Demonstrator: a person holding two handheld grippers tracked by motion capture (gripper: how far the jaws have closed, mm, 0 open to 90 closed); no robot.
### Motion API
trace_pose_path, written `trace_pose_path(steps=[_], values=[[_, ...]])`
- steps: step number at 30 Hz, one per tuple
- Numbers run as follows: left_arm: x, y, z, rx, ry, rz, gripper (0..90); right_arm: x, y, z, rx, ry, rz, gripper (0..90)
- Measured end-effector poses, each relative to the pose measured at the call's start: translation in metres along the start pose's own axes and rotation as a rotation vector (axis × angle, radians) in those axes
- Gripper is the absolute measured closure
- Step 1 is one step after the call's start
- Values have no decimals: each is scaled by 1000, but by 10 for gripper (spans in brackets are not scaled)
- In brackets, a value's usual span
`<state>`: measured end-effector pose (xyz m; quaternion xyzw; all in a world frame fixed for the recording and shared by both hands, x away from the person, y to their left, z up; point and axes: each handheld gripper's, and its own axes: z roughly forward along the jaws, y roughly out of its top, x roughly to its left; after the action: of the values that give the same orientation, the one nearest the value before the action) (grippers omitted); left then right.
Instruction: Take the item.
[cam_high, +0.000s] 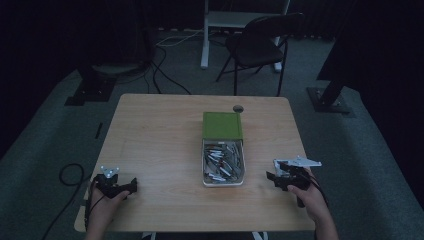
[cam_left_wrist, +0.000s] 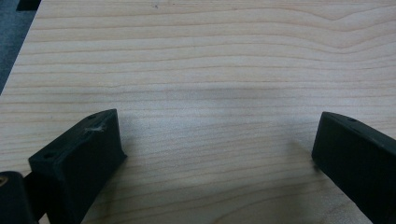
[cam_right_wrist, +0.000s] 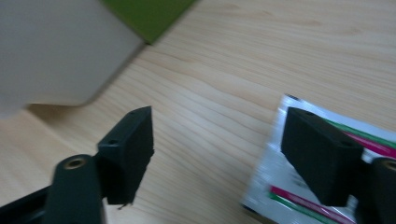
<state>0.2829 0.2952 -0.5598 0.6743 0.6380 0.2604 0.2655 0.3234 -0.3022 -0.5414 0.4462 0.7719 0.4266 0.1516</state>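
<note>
In the high view, the left gripper (cam_high: 131, 187) and the right gripper (cam_high: 272, 178) are resting on the table (cam_high: 160, 135), 1 on each side of the white box (cam_high: 223, 164) full of small packets.

In the left gripper view, its 2 jaws are standing wide apart over bare wood.

In the right gripper view, the jaws are also standing apart, gripping nothing; a silver packet (cam_right_wrist: 280, 186) is lying under the right-hand jaw, and the box is beyond the left-hand one.
</note>
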Motion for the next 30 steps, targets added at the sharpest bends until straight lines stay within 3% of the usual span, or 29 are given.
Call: trace_pose_path(steps=[7, 12, 15, 27, 30], values=[[0, 0, 0, 0, 0, 0, 23, 12, -5, 2, -41, 111, -79, 155], [0, 0, 0, 0, 0, 0, 23, 17, -6, 3, -53, 155, -124, 163], [0, 0, 0, 0, 0, 0, 23, 20, -9, 5, -38, 173, -152, 180], [0, 0, 0, 0, 0, 0, 23, 30, -21, 12, 48, 172, -322, 187], [0, 0, 0, 0, 0, 0, 23, 36, -24, 15, 111, 185, -399, 166]])
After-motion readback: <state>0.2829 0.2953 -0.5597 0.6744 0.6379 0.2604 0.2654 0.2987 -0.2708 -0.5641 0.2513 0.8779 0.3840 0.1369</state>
